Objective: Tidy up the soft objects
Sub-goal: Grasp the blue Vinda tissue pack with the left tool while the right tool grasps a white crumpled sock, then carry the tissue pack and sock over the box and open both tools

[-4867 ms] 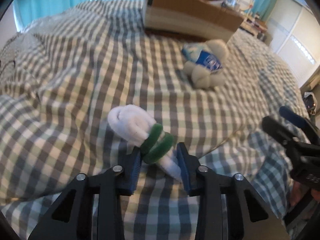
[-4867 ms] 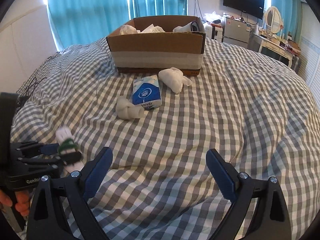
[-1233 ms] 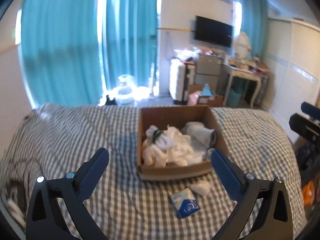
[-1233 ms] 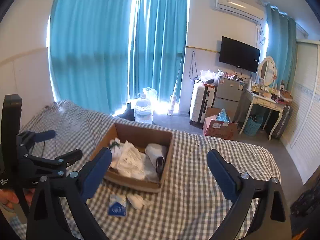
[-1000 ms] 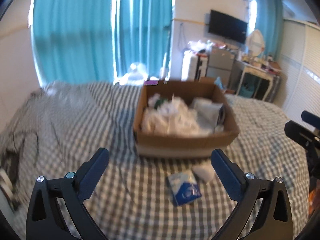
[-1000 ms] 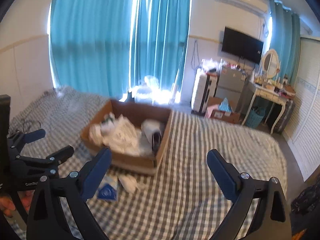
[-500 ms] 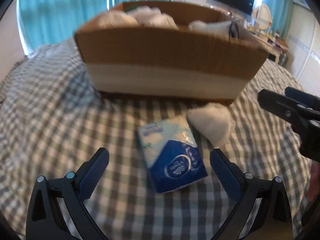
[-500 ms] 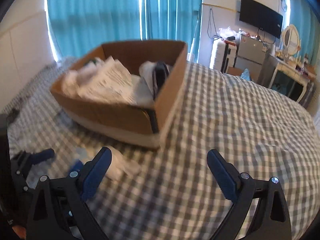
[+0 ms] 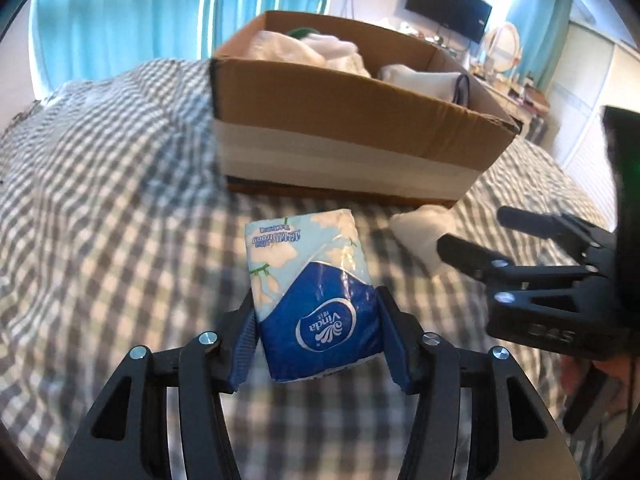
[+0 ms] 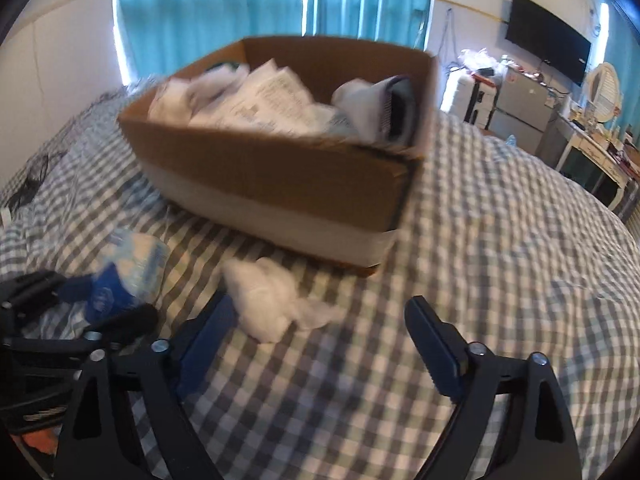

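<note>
My left gripper (image 9: 318, 338) is shut on a blue and white Vinda tissue pack (image 9: 312, 300) lying on the checked bedspread (image 9: 100, 208); the pack also shows in the right wrist view (image 10: 128, 276). A cardboard box (image 9: 340, 120) holding several white soft items stands just behind it, also in the right wrist view (image 10: 280, 168). A white rolled sock (image 10: 268, 300) lies in front of the box. My right gripper (image 10: 320, 344) is open around it, the left fingertip beside the sock. The sock also shows in the left wrist view (image 9: 420, 228).
Teal curtains (image 10: 240, 0) hang behind the bed. A TV (image 10: 548, 52), a fridge (image 10: 520, 116) and a dressing table (image 10: 596, 148) stand at the right. The bedspread (image 10: 520, 240) stretches wide to the right of the box.
Both grippers came down from high above the box to the bed in front of it. My left gripper has closed on the tissue pack. My right gripper has narrowed around the sock.
</note>
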Motion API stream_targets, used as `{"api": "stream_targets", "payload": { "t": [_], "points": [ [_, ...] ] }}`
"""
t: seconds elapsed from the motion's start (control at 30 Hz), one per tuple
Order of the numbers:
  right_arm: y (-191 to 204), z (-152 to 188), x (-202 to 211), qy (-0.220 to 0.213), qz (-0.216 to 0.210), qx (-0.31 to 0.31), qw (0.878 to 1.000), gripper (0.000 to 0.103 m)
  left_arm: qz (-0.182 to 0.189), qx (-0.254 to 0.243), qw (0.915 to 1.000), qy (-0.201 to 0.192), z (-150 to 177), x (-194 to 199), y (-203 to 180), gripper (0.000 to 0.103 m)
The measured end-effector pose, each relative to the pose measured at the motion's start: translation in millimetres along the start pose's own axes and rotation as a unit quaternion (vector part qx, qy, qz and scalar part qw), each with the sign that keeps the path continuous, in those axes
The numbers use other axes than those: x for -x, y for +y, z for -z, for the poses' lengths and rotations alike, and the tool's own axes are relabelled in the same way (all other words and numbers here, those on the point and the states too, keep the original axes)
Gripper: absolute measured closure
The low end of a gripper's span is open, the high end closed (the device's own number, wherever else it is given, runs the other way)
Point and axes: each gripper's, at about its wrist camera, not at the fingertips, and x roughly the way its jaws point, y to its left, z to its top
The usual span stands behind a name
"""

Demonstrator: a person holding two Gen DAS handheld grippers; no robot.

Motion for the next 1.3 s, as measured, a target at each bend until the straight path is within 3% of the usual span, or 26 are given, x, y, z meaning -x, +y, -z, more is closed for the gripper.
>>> {"api": "stream_targets", "payload": {
  "t": [0.03,0.07,0.2,0.27,0.37,0.53,0.87,1.3],
  "points": [
    [3,0,-5,0.006,0.0,0.003,1.0,0.025,-0.005,-0.002,1.0,-0.002,0,1,4,0.05],
    [6,1,-11,0.017,-0.004,0.005,1.0,0.039,-0.014,-0.004,0.9999,-0.003,1,1,7,0.05],
    [12,8,-29,0.044,-0.034,-0.006,0.998,0.061,-0.009,-0.001,1.0,0.0,1,1,18,0.049],
    [16,10,-26,0.041,-0.035,-0.001,0.999,0.079,-0.007,-0.003,1.0,0.004,2,1,19,0.049],
    [20,14,-12,0.027,-0.012,-0.008,1.0,0.085,-0.009,-0.005,0.9999,0.012,-2,5,20,0.05],
    [26,26,19,0.015,0.021,-0.036,0.999,0.086,0.004,-0.016,0.9998,0.008,-2,24,19,0.05],
    [51,35,95,-0.026,0.026,-0.094,0.995,0.086,0.034,-0.063,0.997,-0.027,-12,86,25,0.049],
    [65,-61,152,-0.097,0.049,-0.043,0.993,0.086,0.062,-0.093,0.9902,-0.083,-96,119,21,0.049]
  ]
}}
